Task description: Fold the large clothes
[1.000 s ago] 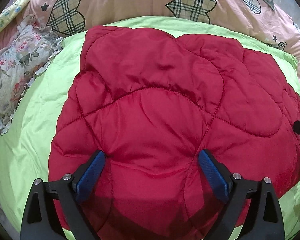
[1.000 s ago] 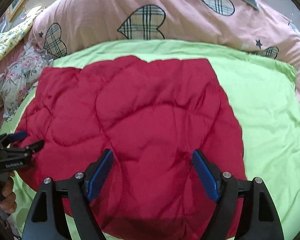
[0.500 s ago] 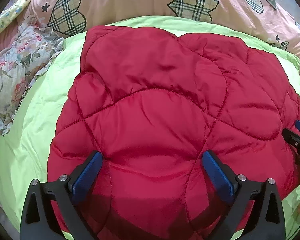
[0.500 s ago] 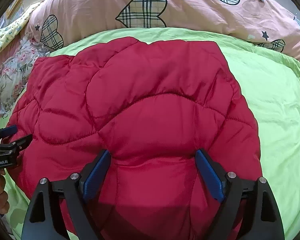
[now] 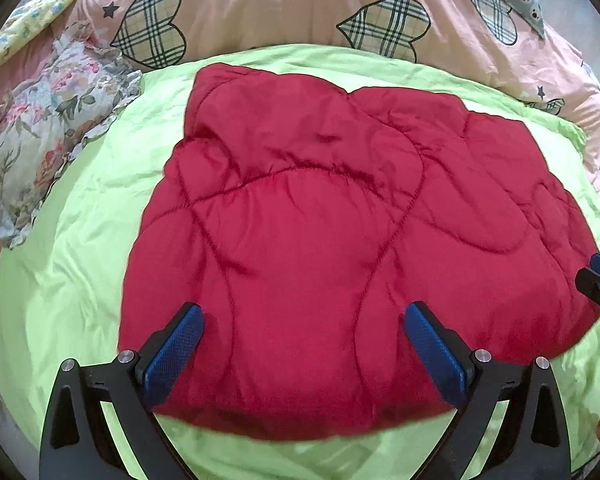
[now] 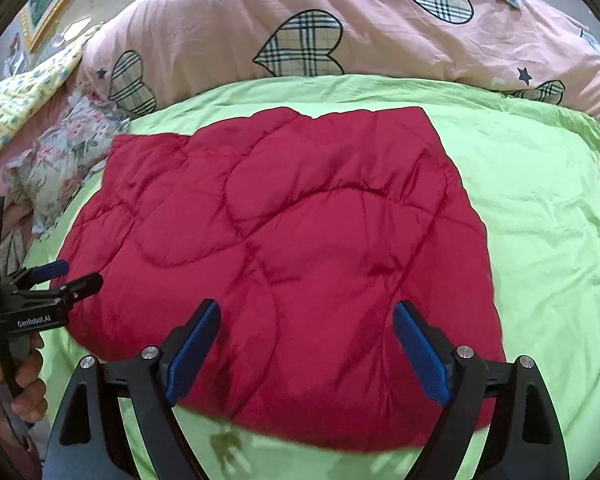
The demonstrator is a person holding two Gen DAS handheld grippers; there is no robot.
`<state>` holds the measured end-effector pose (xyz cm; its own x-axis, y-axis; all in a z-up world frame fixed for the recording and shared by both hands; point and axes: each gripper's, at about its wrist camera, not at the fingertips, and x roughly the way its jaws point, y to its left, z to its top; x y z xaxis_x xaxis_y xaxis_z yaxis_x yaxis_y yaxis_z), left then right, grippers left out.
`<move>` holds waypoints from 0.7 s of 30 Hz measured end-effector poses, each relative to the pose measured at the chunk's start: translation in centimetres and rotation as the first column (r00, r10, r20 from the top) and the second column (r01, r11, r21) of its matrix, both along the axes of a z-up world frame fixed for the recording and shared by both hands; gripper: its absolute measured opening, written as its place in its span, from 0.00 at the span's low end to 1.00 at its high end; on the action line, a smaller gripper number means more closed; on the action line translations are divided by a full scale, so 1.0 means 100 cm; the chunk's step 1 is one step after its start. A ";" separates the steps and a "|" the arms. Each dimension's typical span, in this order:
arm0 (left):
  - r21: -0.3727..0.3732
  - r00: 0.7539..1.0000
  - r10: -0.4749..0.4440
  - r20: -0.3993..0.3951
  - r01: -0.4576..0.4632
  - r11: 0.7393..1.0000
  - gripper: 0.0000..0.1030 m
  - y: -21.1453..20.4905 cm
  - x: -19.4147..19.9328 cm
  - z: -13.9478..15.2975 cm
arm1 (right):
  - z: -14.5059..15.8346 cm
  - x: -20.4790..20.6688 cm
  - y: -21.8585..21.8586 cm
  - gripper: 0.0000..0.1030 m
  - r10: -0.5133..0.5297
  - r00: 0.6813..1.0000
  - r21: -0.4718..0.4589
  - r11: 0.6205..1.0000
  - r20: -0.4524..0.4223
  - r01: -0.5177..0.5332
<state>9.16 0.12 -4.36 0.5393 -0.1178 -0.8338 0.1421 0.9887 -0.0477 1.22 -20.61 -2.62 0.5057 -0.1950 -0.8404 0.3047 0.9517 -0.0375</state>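
Note:
A red quilted padded garment lies folded into a rough rectangle on the green sheet; it also shows in the right wrist view. My left gripper is open and empty, held above the garment's near edge. My right gripper is open and empty, also above the near edge, further right. The left gripper shows in the right wrist view by the garment's left edge. The right gripper's tip shows at the right rim of the left wrist view.
A pink duvet with plaid hearts is bunched along the far side of the bed. A floral pillow lies at the far left, and a yellow floral cloth beyond it. Green sheet stretches right of the garment.
Both grippers have drawn back and up from the garment; its near edge and the green sheet below it now show. The garment has stayed in place.

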 end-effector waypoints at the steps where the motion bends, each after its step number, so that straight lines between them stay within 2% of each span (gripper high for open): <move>1: -0.006 1.000 0.000 0.004 0.000 1.000 0.99 0.002 -0.005 0.002 | 0.003 -0.005 0.003 0.87 0.007 1.000 0.005 1.000 0.000 -0.007; 4: -0.014 1.000 0.001 0.006 -0.001 1.000 0.99 0.005 -0.025 0.006 | 0.007 -0.021 0.013 0.87 0.026 1.000 0.012 1.000 -0.004 -0.026; 11: 0.033 1.000 -0.011 0.009 0.011 0.999 0.99 0.005 -0.062 0.013 | 0.004 -0.048 0.033 0.89 0.073 0.996 0.040 0.997 -0.054 -0.071; 17: 0.107 1.000 0.020 -0.010 -0.018 0.994 0.99 0.001 -0.082 0.021 | 0.007 -0.070 0.047 0.89 0.087 0.993 0.050 0.995 -0.075 -0.083; 21: 0.140 1.000 0.027 0.012 -0.028 0.990 0.99 -0.004 -0.090 0.034 | 0.017 -0.078 0.055 0.90 0.101 0.993 0.043 0.994 -0.064 -0.098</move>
<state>0.11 -0.25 -0.98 0.5489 0.0151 -0.8358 0.1147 0.9890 0.0932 -6.62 -15.12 -0.93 0.4646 -0.1124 -0.8784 0.2064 0.9783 -0.0161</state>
